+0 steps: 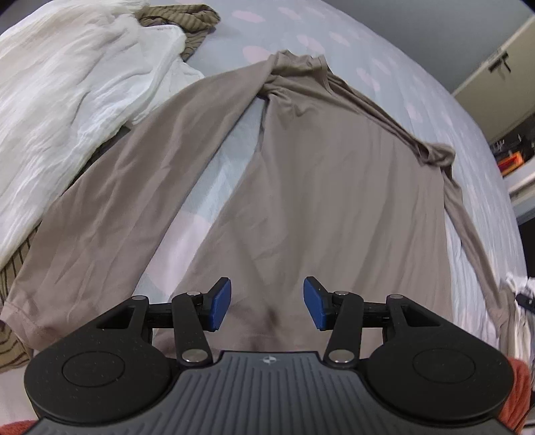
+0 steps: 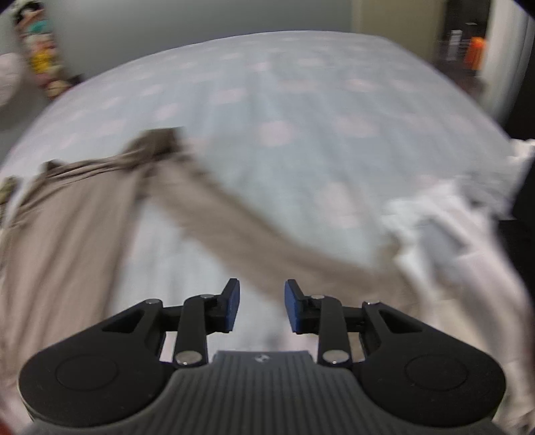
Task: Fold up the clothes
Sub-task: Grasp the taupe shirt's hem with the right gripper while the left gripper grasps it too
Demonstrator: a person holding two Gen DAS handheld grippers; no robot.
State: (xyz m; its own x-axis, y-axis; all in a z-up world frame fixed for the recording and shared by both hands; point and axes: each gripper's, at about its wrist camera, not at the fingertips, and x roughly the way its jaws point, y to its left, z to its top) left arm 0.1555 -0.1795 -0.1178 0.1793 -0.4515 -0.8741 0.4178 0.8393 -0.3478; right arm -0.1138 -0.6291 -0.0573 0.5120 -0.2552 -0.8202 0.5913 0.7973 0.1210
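So my left gripper (image 1: 266,302) is spread wide, nothing between the blue pads (image 1: 221,302), hovering over the bottom hem of the taupe long-sleeve shirt (image 1: 317,187). The shirt lies flat on the light blue bedsheet (image 1: 294,30), sleeves out to both sides, with a white garment (image 1: 67,83) piled at left. My right gripper (image 2: 261,306) is spread and empty too, above the shirt's right sleeve (image 2: 267,231). That view's pretty blurry.

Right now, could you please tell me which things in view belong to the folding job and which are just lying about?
In the job: taupe long-sleeved shirt, open left gripper, open right gripper.

Lying about: crinkled white garment, olive striped cloth, blue spotted bedsheet.
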